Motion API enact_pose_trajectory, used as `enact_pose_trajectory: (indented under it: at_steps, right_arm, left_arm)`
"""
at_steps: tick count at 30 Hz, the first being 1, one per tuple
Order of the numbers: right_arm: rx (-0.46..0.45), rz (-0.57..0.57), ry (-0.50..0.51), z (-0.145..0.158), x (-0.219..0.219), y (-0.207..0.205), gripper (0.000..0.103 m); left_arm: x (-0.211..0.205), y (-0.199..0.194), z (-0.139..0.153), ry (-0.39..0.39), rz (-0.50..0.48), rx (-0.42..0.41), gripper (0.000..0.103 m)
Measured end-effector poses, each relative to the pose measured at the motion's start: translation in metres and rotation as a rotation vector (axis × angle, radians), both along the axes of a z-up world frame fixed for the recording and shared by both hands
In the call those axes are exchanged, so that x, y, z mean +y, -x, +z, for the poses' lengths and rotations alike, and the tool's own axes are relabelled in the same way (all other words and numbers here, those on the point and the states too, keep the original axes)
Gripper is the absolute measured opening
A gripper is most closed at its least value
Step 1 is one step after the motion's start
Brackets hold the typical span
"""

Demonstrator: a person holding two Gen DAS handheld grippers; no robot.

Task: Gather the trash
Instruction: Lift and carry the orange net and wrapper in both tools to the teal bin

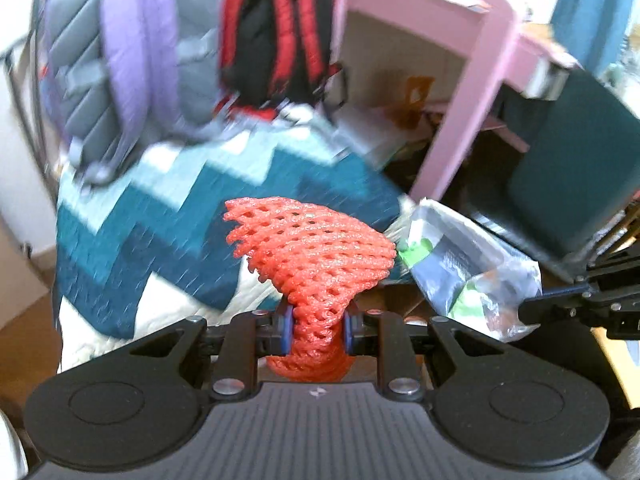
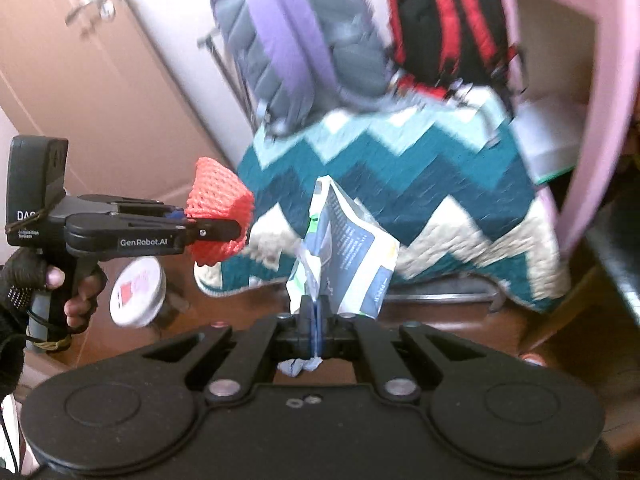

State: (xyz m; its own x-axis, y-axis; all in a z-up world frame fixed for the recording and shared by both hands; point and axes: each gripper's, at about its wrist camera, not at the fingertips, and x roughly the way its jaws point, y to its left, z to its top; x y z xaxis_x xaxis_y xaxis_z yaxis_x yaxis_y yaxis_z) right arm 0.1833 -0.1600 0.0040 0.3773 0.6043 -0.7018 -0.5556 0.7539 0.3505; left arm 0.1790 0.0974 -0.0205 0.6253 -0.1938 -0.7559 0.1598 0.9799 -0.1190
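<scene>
My left gripper (image 1: 318,330) is shut on a red foam fruit net (image 1: 312,248), which fans out above the blue pads and bulges below them. The right wrist view shows that same left gripper (image 2: 224,234) from the side with the red net (image 2: 218,196), a gloved hand on its handle. My right gripper (image 2: 316,320) is shut on a crumpled plastic wrapper (image 2: 352,248) printed blue, white and green. In the left wrist view, the wrapper (image 1: 468,268) hangs at the right, held by the right gripper's fingertips (image 1: 532,312).
A teal and white zigzag blanket (image 1: 168,232) covers a surface below. A purple-grey backpack (image 1: 120,60) and a red-black backpack (image 1: 280,36) stand behind it. A pink chair frame (image 1: 472,92) is at the right. A round white lidded tub (image 2: 138,300) sits on the wooden floor.
</scene>
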Motion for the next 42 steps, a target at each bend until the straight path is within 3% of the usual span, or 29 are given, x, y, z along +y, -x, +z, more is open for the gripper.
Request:
enact_pose_trajectory:
  at_steps: [11, 23, 33, 42]
  right_arm:
    - [-0.219, -0.151, -0.112, 0.090, -0.129, 0.024, 0.002]
    - [-0.409, -0.406, -0.075, 0.155, -0.257, 0.031, 0.002]
    - [-0.399, -0.548, 0.014, 0.155, -0.322, -0.007, 0.002]
    - [-0.306, -0.551, 0.091, 0.124, -0.336, -0.040, 0.002]
  left_arm:
    - [-0.151, 0.000, 0.110, -0.017, -0.163, -0.190, 0.022]
    - [-0.319, -0.030, 0.189, -0.021, -0.387, -0.310, 0.022]
    - [-0.425, -0.082, 0.201, -0.043, -0.460, -0.321, 0.022]
    - [-0.476, -0.134, 0.159, -0.074, -0.423, -0.201, 0.022]
